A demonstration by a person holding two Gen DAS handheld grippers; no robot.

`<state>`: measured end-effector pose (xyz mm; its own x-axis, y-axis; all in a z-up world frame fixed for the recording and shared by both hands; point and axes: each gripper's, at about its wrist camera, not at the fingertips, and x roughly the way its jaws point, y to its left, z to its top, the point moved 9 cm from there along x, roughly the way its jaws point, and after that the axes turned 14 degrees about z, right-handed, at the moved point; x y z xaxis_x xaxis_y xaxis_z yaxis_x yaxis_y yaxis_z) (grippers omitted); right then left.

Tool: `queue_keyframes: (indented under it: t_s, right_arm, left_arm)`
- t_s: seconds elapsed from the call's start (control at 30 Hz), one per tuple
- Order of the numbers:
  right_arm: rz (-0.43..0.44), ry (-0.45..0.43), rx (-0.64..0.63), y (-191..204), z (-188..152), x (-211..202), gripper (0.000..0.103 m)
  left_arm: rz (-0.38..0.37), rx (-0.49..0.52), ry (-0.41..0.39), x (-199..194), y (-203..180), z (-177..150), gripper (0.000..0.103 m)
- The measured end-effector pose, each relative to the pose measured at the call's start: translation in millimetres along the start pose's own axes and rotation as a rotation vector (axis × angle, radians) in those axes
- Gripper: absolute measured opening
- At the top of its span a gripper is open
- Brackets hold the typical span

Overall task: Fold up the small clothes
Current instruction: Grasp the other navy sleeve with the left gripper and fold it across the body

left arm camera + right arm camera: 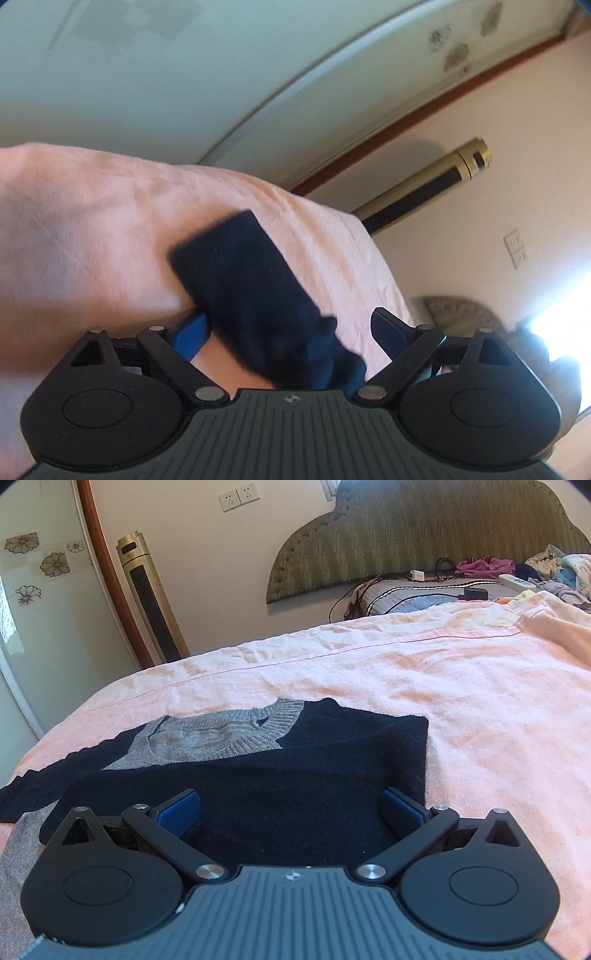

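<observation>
A small navy sweater (295, 760) with a grey ribbed collar (236, 734) lies on the pink bed sheet (461, 701), with its near part folded over. My right gripper (291, 808) is open and hovers just above the folded navy part, holding nothing. In the tilted, blurred left wrist view a navy sleeve (251, 288) lies on the pink sheet (92, 229) and runs between my left gripper's (291, 328) open fingers. The jaws stand wide apart and do not pinch it.
A gold tower fan (151, 602) stands by the wall left of the bed. The padded headboard (424, 531), a pile of clothes (546, 572), cables and a charger (476, 592) lie at the far end. The bed's left edge is close to the sweater.
</observation>
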<state>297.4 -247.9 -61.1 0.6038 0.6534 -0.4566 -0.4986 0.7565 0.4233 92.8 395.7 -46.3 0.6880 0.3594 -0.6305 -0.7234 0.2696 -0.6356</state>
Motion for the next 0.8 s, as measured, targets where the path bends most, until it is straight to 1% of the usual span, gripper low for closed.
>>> queue_keyframes:
  t_s: [0.07,0.1,0.13,0.17,0.2,0.23,0.3,0.33,0.4,0.43,0.47,0.5,0.57,0.6,0.63,0.67,0.7,0.73,0.77,0.8]
  right_arm:
    - [0.002,-0.002,0.003,0,0,0,0.103]
    - [0.002,-0.003,0.004,0,0,1,0.103]
    - [0.002,-0.003,0.003,0,0,1,0.103]
    - [0.002,-0.003,0.003,0,0,1,0.103]
    - [0.002,-0.003,0.003,0,0,1,0.103]
    - [0.002,-0.003,0.003,0,0,1,0.103]
    - [0.003,-0.005,0.005,1,0,1,0.103]
    - [0.004,-0.006,0.006,1,0,1,0.103]
    - [0.006,-0.010,0.009,1,0,1,0.103]
    - [0.006,-0.011,0.011,1,0,1,0.103]
    - [0.006,-0.012,0.012,1,0,1,0.103]
    - [0.005,-0.012,0.012,1,0,1,0.103]
    - [0.006,-0.012,0.012,1,0,1,0.103]
    - [0.008,-0.014,0.014,1,0,1,0.103]
    - [0.011,-0.016,0.017,1,0,1,0.103]
    - [0.015,-0.020,0.023,1,1,1,0.103]
    - [0.020,-0.024,0.029,0,1,1,0.103]
    - [0.025,-0.028,0.036,-1,1,0,0.103]
    - [0.030,-0.031,0.041,-1,1,0,0.103]
    - [0.036,-0.036,0.049,-2,1,-1,0.103]
  left_arm:
    - [0.006,0.000,-0.003,8,-5,4,0.093]
    - [0.025,0.014,-0.010,13,-8,4,0.086]
    - [0.049,0.033,-0.011,18,-9,3,0.065]
    - [0.076,0.056,-0.013,23,-10,2,0.051]
    - [0.113,0.079,-0.017,29,-8,2,0.027]
    - [0.143,0.091,-0.019,33,-5,5,0.009]
    - [0.149,0.080,-0.020,36,-4,8,0.007]
    - [0.164,0.083,-0.022,35,-7,8,0.007]
    - [0.217,0.137,-0.065,27,-22,5,0.006]
    - [0.219,0.188,-0.106,17,-36,-1,0.006]
    - [0.198,0.238,-0.129,9,-55,-11,0.006]
    - [0.161,0.300,-0.147,-2,-77,-29,0.006]
    - [0.023,0.453,-0.165,-26,-134,-78,0.006]
    - [-0.054,0.526,-0.159,-38,-160,-109,0.006]
    - [-0.146,0.602,-0.132,-51,-185,-147,0.006]
    - [-0.228,0.660,-0.086,-61,-203,-182,0.006]
    - [-0.313,0.721,-0.011,-69,-218,-224,0.007]
    - [-0.358,0.774,0.059,-72,-225,-260,0.007]
    - [-0.385,0.826,0.133,-72,-228,-295,0.007]
    - [-0.405,0.896,0.226,-67,-227,-333,0.008]
